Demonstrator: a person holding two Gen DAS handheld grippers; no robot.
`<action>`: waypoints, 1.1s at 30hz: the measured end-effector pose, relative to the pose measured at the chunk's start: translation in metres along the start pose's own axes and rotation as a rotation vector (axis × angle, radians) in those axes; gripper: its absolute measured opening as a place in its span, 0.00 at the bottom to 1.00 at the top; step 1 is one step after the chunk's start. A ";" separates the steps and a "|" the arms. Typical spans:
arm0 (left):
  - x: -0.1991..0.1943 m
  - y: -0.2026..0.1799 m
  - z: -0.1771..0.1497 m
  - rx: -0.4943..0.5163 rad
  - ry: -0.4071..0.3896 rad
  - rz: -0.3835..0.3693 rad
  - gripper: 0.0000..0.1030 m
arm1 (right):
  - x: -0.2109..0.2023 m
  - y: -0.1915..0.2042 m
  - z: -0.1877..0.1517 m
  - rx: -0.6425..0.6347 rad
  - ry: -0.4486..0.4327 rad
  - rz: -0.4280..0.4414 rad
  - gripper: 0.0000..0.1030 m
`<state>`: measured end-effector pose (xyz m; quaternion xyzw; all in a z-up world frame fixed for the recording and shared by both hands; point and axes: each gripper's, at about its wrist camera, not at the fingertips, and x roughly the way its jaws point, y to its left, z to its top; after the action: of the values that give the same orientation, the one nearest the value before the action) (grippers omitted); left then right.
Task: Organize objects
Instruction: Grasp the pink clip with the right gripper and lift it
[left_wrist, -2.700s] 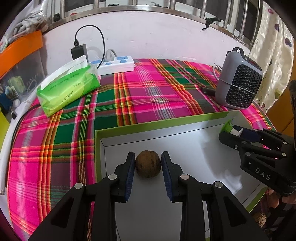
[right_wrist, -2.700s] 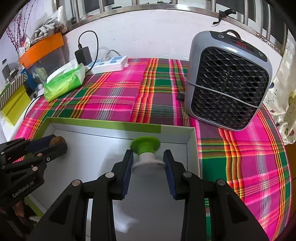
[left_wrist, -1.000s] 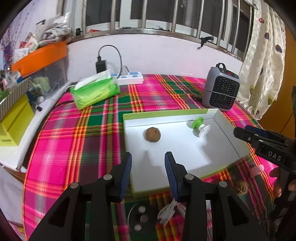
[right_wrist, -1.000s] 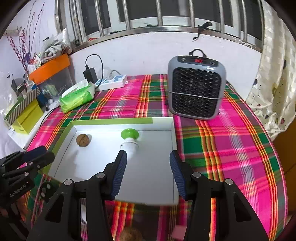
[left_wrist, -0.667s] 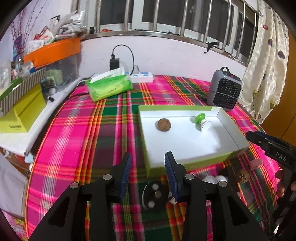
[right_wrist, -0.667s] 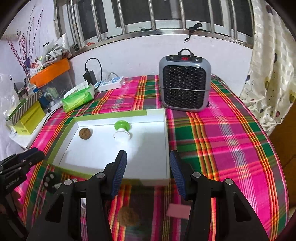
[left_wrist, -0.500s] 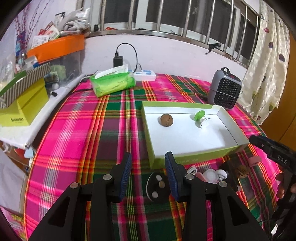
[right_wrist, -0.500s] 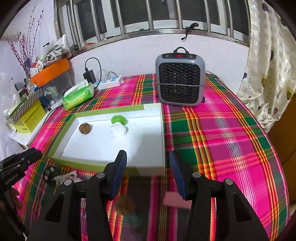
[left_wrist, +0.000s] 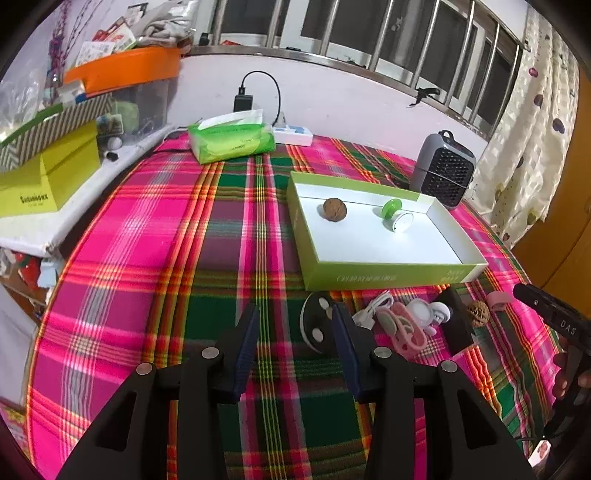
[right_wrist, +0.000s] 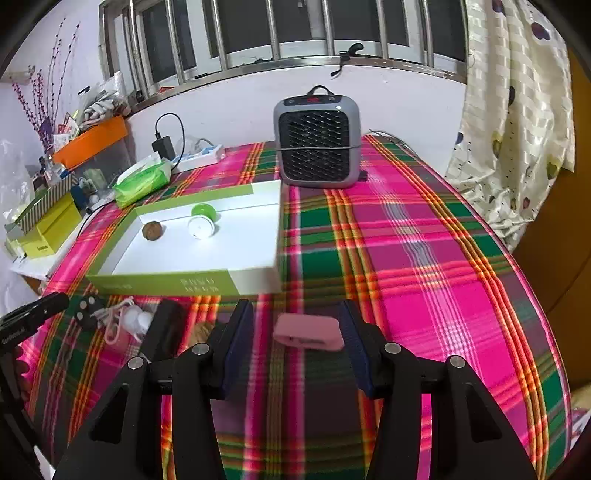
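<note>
So far, only part of the sorting is being shown as done: a walnut (left_wrist: 334, 209) and a green-capped white piece (left_wrist: 397, 218) are lying apart inside the green-edged tray (left_wrist: 388, 275) on the plaid-covered desk (left_wrist: 166, 258). Left outside, along the tray's near wall, several things are waiting to be moved: a black disc with white dots (left_wrist: 316, 325), a white cable (left_wrist: 373, 308), a pink oval piece (left_wrist: 400, 330), white round pieces (left_wrist: 430, 314), a black block (left_wrist: 456, 321), a second walnut (left_wrist: 478, 312) and a pink clip (right_wrist: 308, 330). The left gripper (left_wrist: 293, 345) is being held wide open and empty, its fingers (left_wrist: 245, 343) beside the disc without touching it, as far as can be judged. The right gripper (right_wrist: 293, 343) is likewise spread wide, holding nothing, with the pink clip lying between its fingers (right_wrist: 236, 341) but not being touched.
</note>
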<state>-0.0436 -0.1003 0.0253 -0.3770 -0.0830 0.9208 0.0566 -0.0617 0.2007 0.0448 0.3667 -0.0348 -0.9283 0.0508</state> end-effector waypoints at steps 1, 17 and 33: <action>0.000 0.001 -0.001 0.001 0.002 -0.002 0.38 | -0.001 -0.002 -0.002 0.001 0.002 -0.001 0.48; 0.001 0.009 -0.011 -0.008 0.028 -0.024 0.40 | 0.008 -0.012 -0.015 -0.020 0.048 0.015 0.48; 0.008 0.010 -0.012 -0.012 0.052 -0.018 0.40 | 0.028 -0.006 0.000 -0.137 0.095 0.124 0.48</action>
<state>-0.0414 -0.1072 0.0093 -0.4005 -0.0903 0.9095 0.0648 -0.0829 0.2032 0.0250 0.4031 0.0088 -0.9052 0.1346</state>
